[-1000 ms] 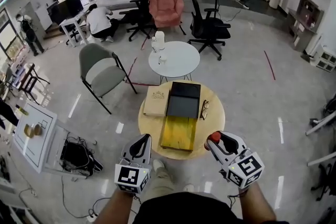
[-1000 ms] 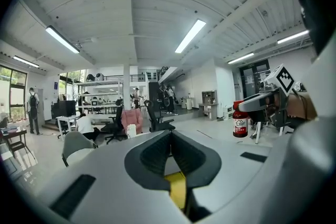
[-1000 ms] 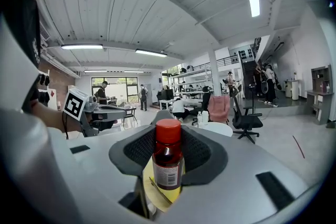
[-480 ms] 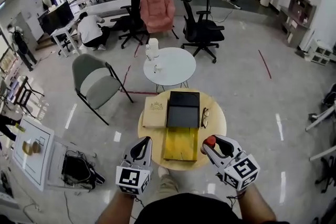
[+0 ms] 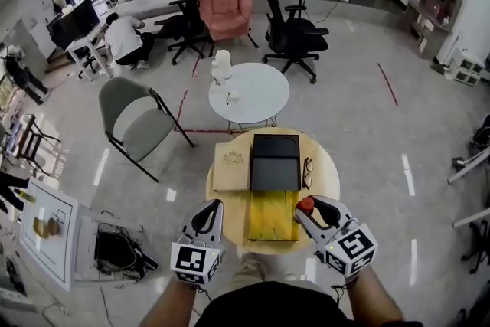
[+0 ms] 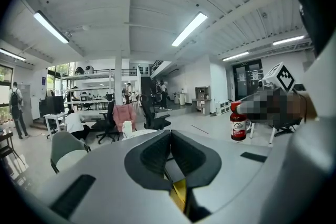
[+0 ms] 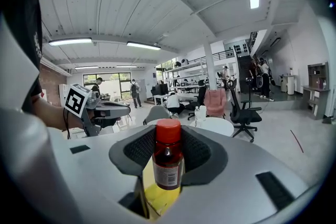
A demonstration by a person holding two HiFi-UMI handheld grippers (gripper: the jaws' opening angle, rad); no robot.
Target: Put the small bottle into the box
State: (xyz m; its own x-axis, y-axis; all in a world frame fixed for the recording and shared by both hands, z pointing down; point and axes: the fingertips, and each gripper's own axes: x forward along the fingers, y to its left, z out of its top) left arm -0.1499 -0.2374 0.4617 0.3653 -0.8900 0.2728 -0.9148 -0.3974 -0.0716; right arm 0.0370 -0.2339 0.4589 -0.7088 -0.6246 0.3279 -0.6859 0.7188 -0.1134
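A small bottle [image 5: 305,204] with red liquid and a red cap stands upright between the jaws of my right gripper [image 5: 308,210], which is shut on it, over the near right edge of the round wooden table [image 5: 328,165]. In the right gripper view the bottle [image 7: 168,157] fills the gap of the right gripper [image 7: 168,153]. The open box shows a yellow inside [image 5: 272,215] and a black lid [image 5: 276,162] laid back behind it. My left gripper [image 5: 207,213] hovers at the table's near left edge, shut and holding nothing [image 6: 169,157]. The left gripper view also shows the bottle [image 6: 238,121].
A beige flat box [image 5: 231,167] lies left of the black lid, and a pair of glasses [image 5: 308,172] lies to its right. Beyond stand a white round table [image 5: 249,92], a grey chair [image 5: 134,115] and office chairs. A dark bag [image 5: 119,249] lies on the floor at left.
The view has shifted and the wooden table sits a little nearer. Both grippers stay at its near edge, and the right one keeps hold of the bottle.
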